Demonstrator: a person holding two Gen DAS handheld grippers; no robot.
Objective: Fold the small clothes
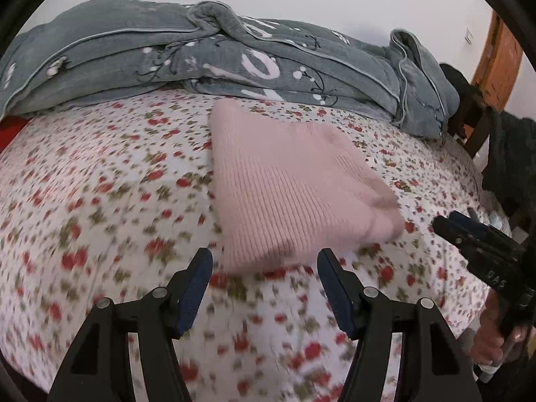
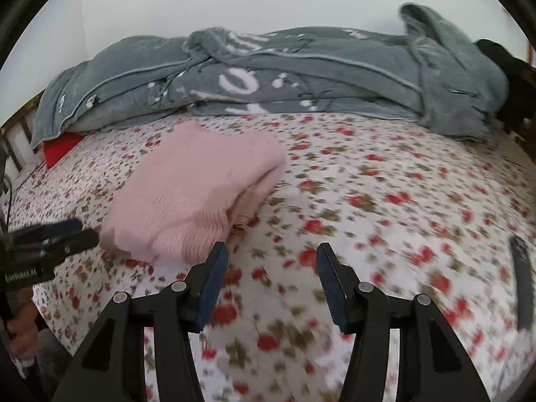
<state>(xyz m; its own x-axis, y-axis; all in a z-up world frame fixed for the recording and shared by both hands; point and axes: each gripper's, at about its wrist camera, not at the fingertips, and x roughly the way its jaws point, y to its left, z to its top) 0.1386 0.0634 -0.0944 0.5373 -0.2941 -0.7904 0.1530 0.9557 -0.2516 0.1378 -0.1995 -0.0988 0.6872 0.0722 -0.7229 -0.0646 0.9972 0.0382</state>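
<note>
With both the left gripper (image 1: 264, 264) and right gripper (image 2: 272, 259) parted and empty, the folded pink knit sweater (image 1: 294, 187) is best left flat on the bed (image 1: 100, 201) — edges squared, not dragged.

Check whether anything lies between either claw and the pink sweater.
Nothing visible does. Only bare floral sheet separates the open left claw and the open right claw from the folded pink sweater. The grey blanket lies behind it.

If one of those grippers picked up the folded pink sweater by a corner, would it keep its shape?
Probably not. The pink sweater is soft ribbed knit, so it would likely droop and unfold. Its layers lie loose at the open edge, so they may slide apart. It looks light and should not roll on the floral sheet.
</note>
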